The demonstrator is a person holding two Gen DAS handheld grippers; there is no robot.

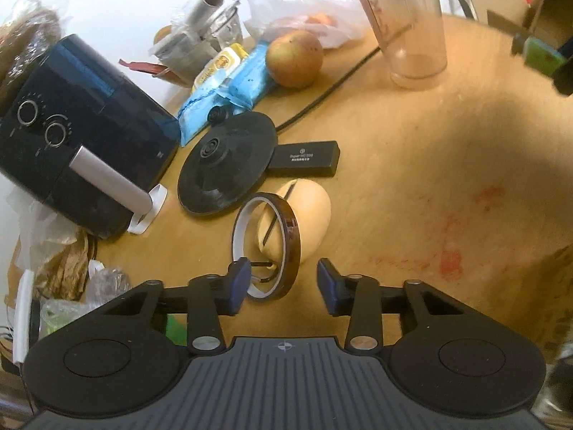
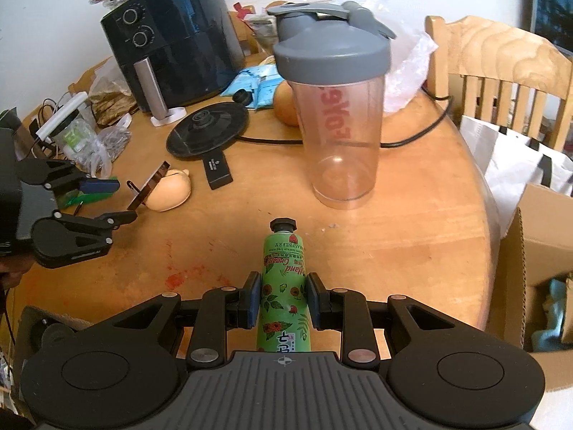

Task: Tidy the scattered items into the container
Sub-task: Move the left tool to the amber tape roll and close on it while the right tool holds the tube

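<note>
- The right gripper (image 2: 282,299) clamps one green hand cream tube (image 2: 283,286) between its blue pads, cap pointing to 12 o'clock above the round wooden table (image 2: 412,236).
- The left gripper (image 1: 282,281) stands part open; its left pad sits inside the ring of one amber tape roll (image 1: 266,247), the right pad clear of it. Whether the pad presses the roll cannot be told.
- The tape roll stands on edge against one beige rounded item (image 1: 311,215), at 12 o'clock from the left fingers.
- Farther on: one black round kettle base (image 1: 229,165), one black slim box (image 1: 304,157), one brownish fruit (image 1: 294,58), one black air fryer (image 1: 82,122) at 10 o'clock.
- Only the right view shows the clear shaker's (image 2: 336,107) grey lid, one wooden chair (image 2: 501,71), and one open cardboard box (image 2: 537,272) at 3 o'clock off the table edge.
- Only the left view shows the tape ring's opening.
</note>
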